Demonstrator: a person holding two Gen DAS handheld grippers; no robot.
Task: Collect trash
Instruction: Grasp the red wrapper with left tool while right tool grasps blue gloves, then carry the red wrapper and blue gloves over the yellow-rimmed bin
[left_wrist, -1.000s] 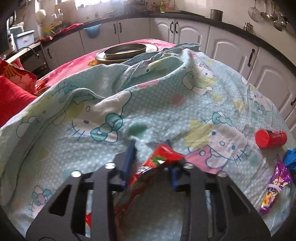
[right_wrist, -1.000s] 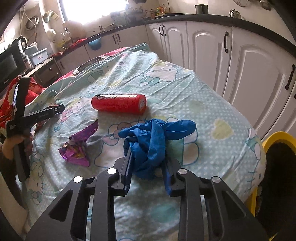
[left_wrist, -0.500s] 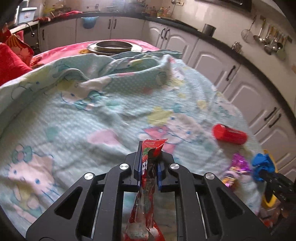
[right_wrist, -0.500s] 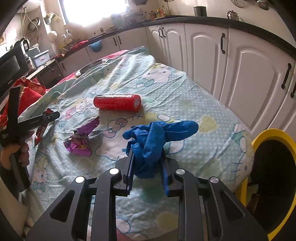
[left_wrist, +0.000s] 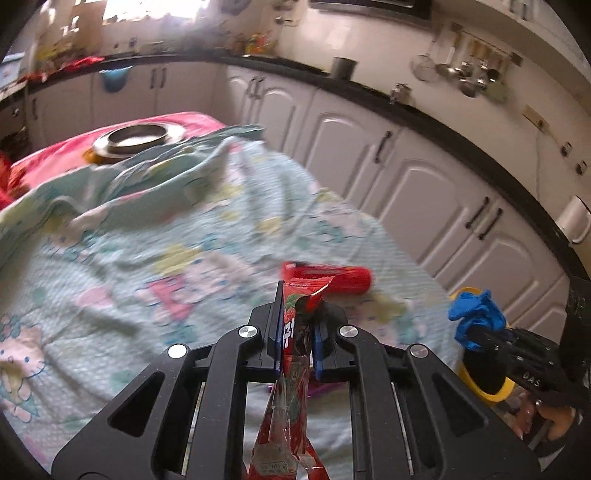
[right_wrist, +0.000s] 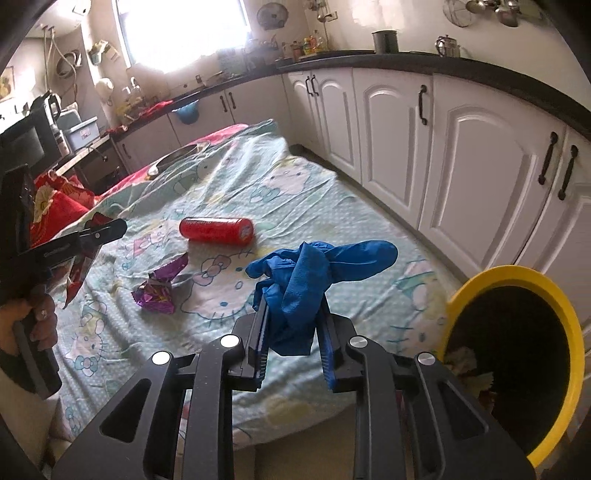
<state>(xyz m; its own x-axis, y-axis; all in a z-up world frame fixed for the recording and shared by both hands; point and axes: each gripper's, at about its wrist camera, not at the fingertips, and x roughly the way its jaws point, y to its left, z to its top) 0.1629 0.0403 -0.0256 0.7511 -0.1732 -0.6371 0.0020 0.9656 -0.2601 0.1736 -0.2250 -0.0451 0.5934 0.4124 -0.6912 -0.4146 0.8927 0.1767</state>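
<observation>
My left gripper (left_wrist: 297, 325) is shut on a red snack wrapper (left_wrist: 293, 387) and holds it above the Hello Kitty bedsheet (left_wrist: 147, 258). My right gripper (right_wrist: 293, 328) is shut on a crumpled blue glove (right_wrist: 306, 273), held in the air near the bed's right edge. The glove also shows in the left wrist view (left_wrist: 474, 317). A red can (right_wrist: 216, 230) lies on its side on the sheet. A purple wrapper (right_wrist: 159, 290) lies in front of it. A yellow-rimmed trash bin (right_wrist: 517, 280) stands on the floor at the right, with rubbish inside.
White kitchen cabinets (right_wrist: 461, 147) run along the right, close to the bed. A metal tray (left_wrist: 138, 138) rests on the pink cover at the far end. A red pillow (right_wrist: 59, 199) lies at the left.
My left gripper closed on the red wrapper, lifted it off the sheet and swung right toward the can. My right gripper lifted the blue glove and moved right toward the yellow bin.
</observation>
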